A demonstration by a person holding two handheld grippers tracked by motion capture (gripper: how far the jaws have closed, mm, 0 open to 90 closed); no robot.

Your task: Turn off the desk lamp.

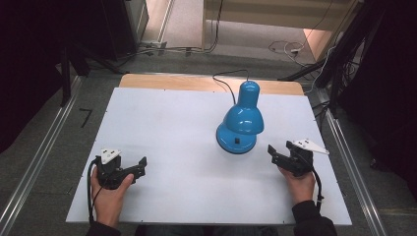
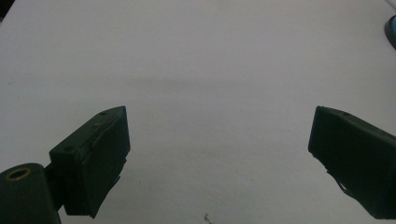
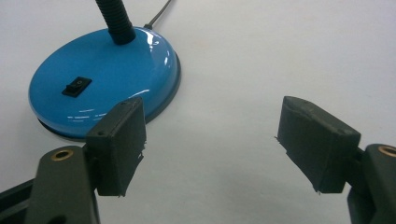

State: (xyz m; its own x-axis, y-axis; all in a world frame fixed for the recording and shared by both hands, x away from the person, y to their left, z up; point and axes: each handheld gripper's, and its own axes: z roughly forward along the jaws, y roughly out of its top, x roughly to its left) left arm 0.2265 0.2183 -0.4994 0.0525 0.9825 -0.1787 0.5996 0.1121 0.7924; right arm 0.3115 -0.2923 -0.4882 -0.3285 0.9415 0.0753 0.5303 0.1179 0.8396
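Observation:
A glossy blue desk lamp stands right of the middle of the white table, its shade bent down over its round base. The right gripper view brings the base close, with a black rocker switch on top, the black flexible neck and a grey cord leading away. My right gripper hovers just right of the base, jaws open and nothing between them. My left gripper rests at the front left, open over bare table.
The lamp's black cord runs over the table's far wooden edge. Metal rails flank the table on the floor. Cables and dark equipment lie beyond the far edge. Broad bare surface spreads between the two grippers.

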